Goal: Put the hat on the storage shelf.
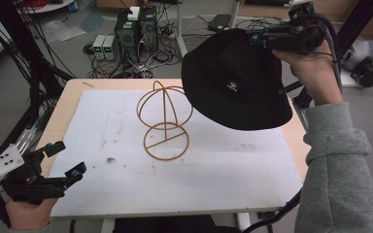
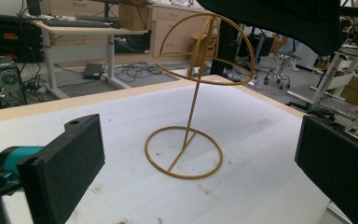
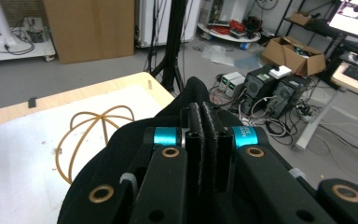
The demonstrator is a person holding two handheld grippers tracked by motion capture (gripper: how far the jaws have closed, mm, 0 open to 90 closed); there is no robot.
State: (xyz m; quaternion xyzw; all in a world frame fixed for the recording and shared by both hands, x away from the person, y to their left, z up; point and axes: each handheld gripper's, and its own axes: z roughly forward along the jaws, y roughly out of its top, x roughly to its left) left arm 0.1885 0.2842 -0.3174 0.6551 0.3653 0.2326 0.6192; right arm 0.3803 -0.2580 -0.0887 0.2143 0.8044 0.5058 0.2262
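Right gripper (image 1: 258, 40) clenched the black hat (image 1: 235, 80), aloft near the table's far right corner; wire stand (image 1: 165, 121) bare, placing remained. Left gripper (image 1: 65, 159) released.

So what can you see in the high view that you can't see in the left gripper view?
The high view alone has the whole black hat with its small white logo, the right tool shut on its crown, the grey sleeve, and the left tool seen from above.

The left gripper view alone has a desk with a keyboard and wooden drawers in the room behind.

Both have the gold wire hat stand upright on the white mat, apart from the hat, and the left tool open.
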